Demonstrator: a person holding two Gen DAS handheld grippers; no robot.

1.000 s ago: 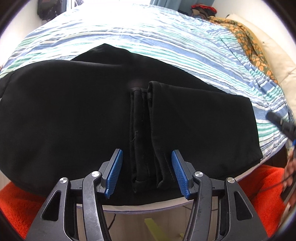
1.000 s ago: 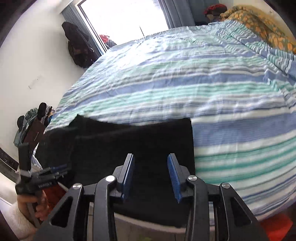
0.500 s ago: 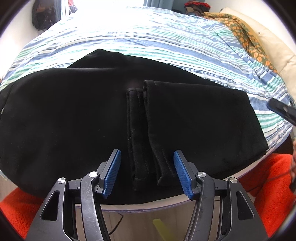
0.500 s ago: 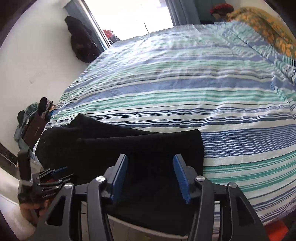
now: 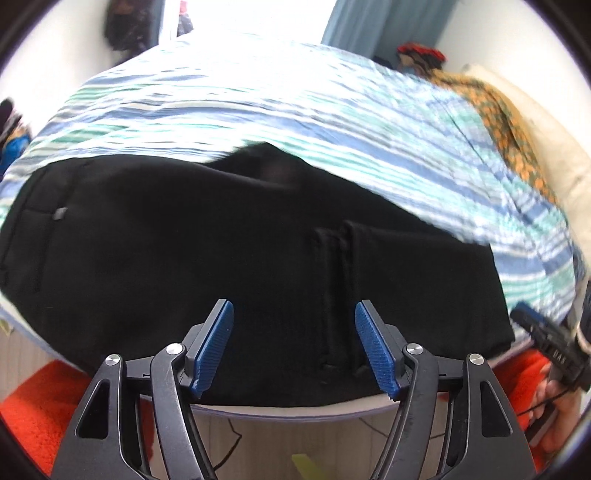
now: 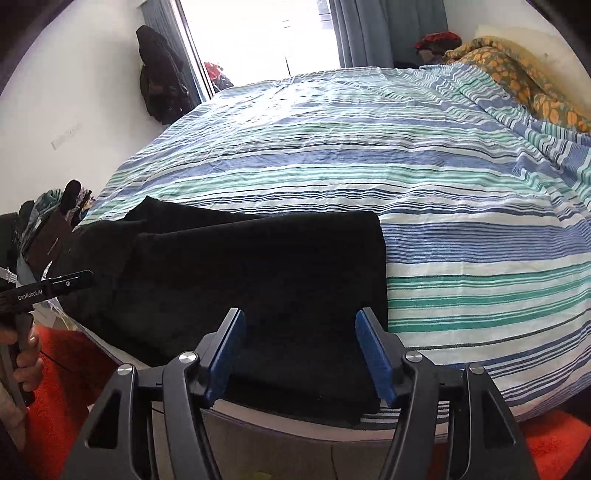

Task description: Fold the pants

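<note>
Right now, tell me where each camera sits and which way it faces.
Left wrist: rides the left tool, aimed down at the black pants near the bed's edge; its jaws are opening on nothing, and the person's right hand shows at right.
Right wrist: rides the right tool, over the pants' folded end, facing the window; jaws opening, empty, and the left hand shows at left.
Shared: pants, striped bedspread, orange rug.
</note>
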